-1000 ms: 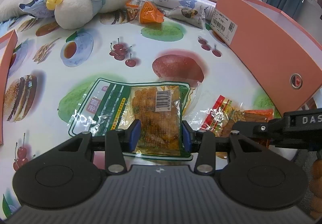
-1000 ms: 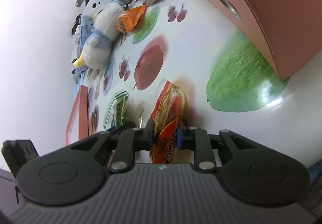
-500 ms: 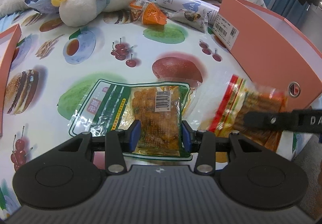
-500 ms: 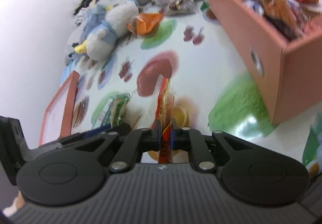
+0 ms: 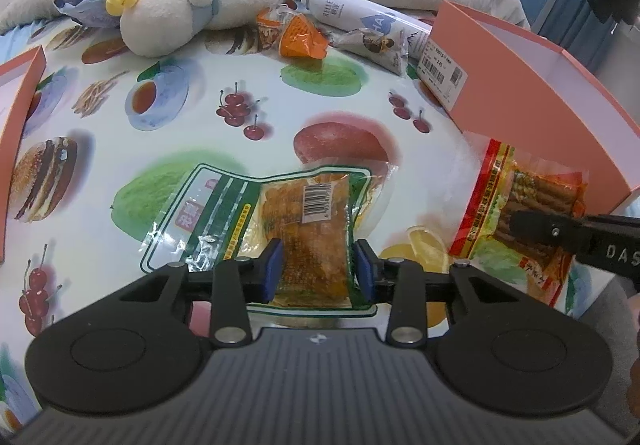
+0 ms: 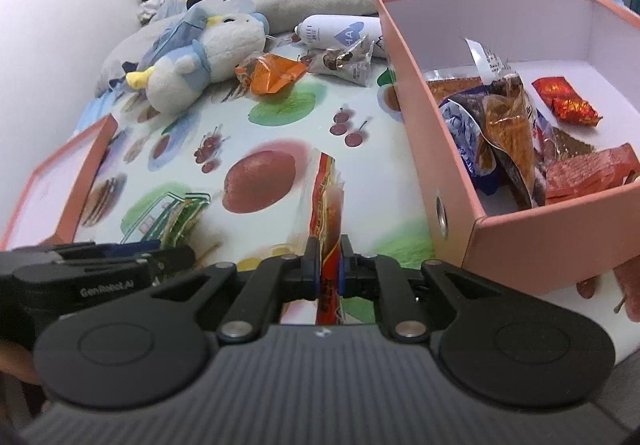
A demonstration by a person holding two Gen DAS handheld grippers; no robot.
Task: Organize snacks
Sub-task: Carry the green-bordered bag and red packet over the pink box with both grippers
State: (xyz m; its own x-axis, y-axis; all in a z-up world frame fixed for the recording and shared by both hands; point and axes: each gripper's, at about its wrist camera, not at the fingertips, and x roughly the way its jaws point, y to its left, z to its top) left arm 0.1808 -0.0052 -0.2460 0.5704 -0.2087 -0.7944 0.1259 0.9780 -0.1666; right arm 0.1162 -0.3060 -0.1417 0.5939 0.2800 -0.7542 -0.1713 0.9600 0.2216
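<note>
The white bottle [image 5: 352,11] carried the word "RELLET" and the big letters "HA". The right gripper [image 5: 516,221] showed the letters "DAS" on its black body. The left gripper [image 6: 172,255] had "GenRobot.AI" printed on its side. Labels on the snack packets were too small to read.

Bare cloth [image 6: 328,149] mid-table passable; pink box [image 6: 440,165] wall blocks right
</note>
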